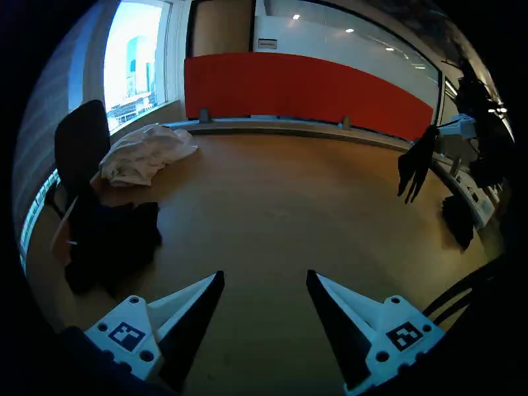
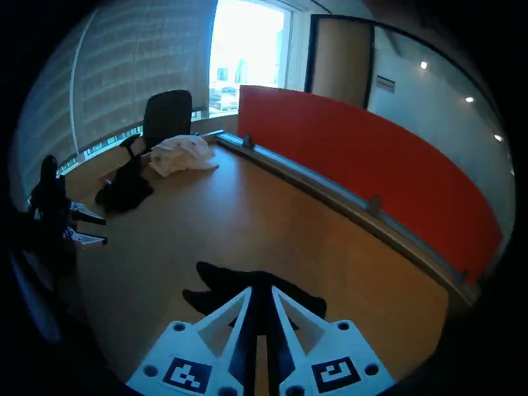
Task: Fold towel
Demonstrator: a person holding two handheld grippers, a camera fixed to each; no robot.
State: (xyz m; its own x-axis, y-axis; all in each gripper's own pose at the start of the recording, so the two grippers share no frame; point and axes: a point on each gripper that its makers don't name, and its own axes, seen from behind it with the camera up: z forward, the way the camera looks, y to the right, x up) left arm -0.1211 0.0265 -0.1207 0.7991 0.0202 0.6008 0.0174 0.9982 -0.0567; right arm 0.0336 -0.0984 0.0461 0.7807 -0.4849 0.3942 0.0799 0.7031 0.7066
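**Dark towel hanging from your right claw, no fold made yet**

Your right claw (image 2: 262, 290) is pinching the dark towel (image 2: 221, 285). Its two fingers are closing almost together on the cloth, which is bunching just beyond the tips. In the left gripper view, that towel is dangling limp from the claw, apparently clear of the desk (image 1: 277, 198) and far off to the right of your left claw (image 1: 264, 280). Your left claw is hovering wide open over bare wood, gripping nothing. Far ahead and to its left, a white cloth heap (image 1: 145, 155) and a black bundle (image 1: 115, 241) are lying on the desk. No fold is showing, so laying the towel flat and all the folding are likely yet to come.
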